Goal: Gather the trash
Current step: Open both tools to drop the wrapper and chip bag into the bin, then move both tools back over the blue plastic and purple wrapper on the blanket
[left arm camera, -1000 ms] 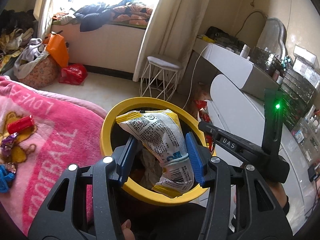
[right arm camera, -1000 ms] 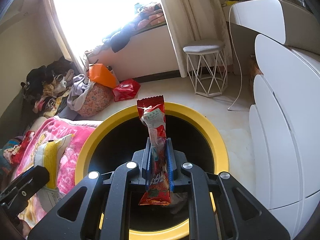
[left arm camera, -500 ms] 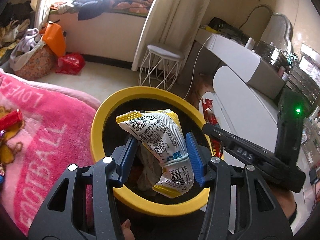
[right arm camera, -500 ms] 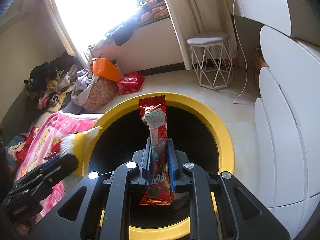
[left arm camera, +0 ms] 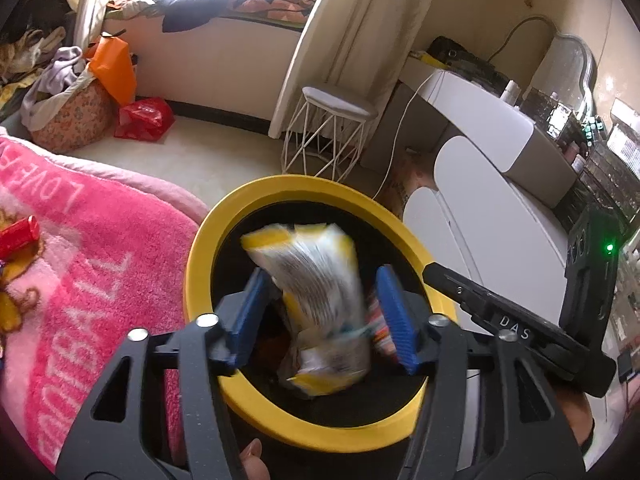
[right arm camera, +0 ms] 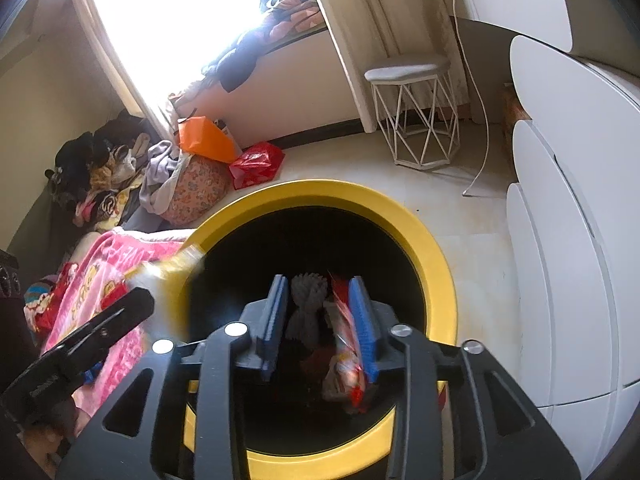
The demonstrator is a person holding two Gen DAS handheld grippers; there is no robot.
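A black bin with a yellow rim (left arm camera: 208,240) (right arm camera: 432,248) stands beside the bed. My left gripper (left arm camera: 320,300) is open above the bin mouth; the yellow and white snack bag (left arm camera: 320,300) is blurred, falling free between its blue pads. My right gripper (right arm camera: 320,320) is open over the bin too; the red wrapper (right arm camera: 346,356) is blurred, sliding down beside the right blue pad. Older trash lies dark at the bin's bottom. A red wrapper (left arm camera: 18,232) lies on the pink blanket.
The pink blanket (left arm camera: 80,280) covers the bed at left. White rounded drawers (right arm camera: 568,240) stand right of the bin. A white wire stool (left arm camera: 332,136), a red bag (left arm camera: 144,118) and a clothes pile (right arm camera: 120,176) lie on the floor behind.
Both grippers have opened over the bin. The snack bag and the red wrapper have slipped from the pads and are dropping into it.
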